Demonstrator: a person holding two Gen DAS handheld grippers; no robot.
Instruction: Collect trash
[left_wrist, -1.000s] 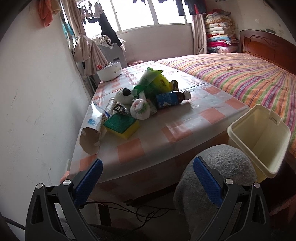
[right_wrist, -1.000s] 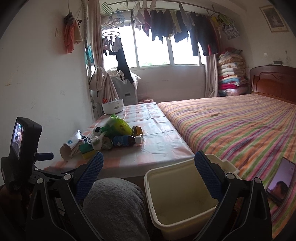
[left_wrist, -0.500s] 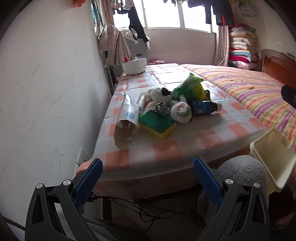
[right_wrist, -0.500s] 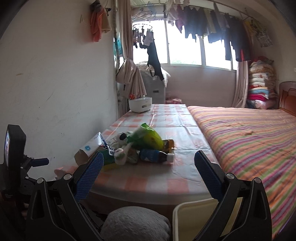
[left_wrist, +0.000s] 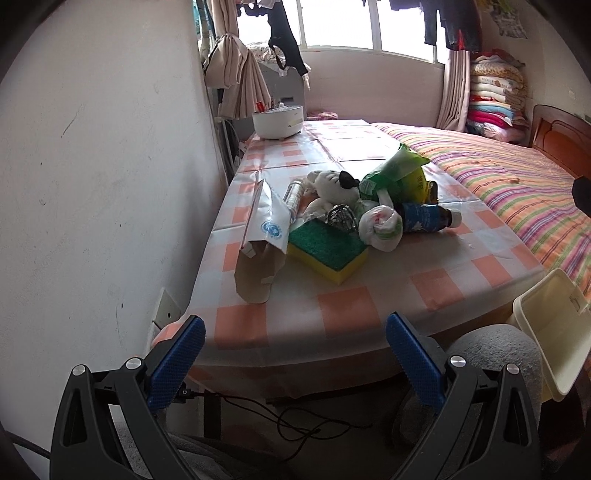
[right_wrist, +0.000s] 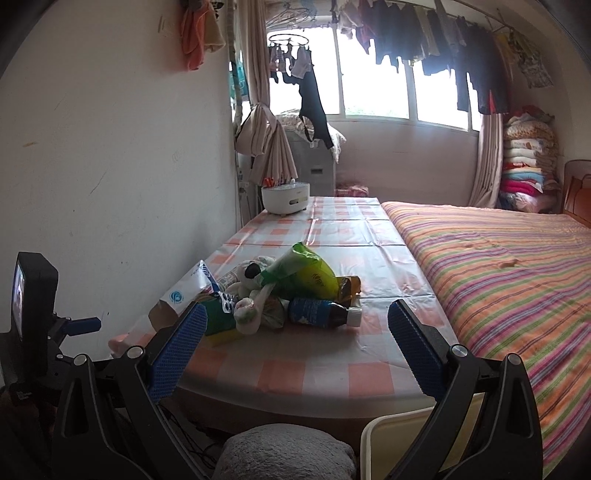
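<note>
While both tools hung short of the near table edge, the left gripper (left_wrist: 295, 347) had its jaws spread wide with nothing between them, and the right gripper (right_wrist: 293, 334) was just as wide and just as empty. On the checked tablecloth (left_wrist: 347, 306) the trash sat in one loose heap near the middle of the left wrist view. A torn paper bag (left_wrist: 260, 245) lay at about nine o'clock of the heap, its open mouth toward the camera, touching a green and yellow sponge (left_wrist: 327, 249) at six o'clock. Behind the sponge sat a white stuffed toy (left_wrist: 332, 184) at twelve o'clock, with a small clear tube (left_wrist: 293, 194) just beside it on the left. A knotted white plastic bag (left_wrist: 382, 227) rested at three o'clock of the sponge, touching a dark bottle (left_wrist: 428, 218) that lay on its side with its white cap pointing right. A green and yellow snack bag (left_wrist: 399, 175) leaned over the bottle from behind. Far back at twelve o'clock stood a white appliance (left_wrist: 279, 120) near the window. A cream plastic bin (left_wrist: 550, 328) stood off the table at four o'clock, below its corner and beside a grey cushion (left_wrist: 495, 347). A striped bed (right_wrist: 498, 266) ran along the table at three o'clock in the right wrist view, where the bin's rim (right_wrist: 391, 421) showed at six o'clock.
</note>
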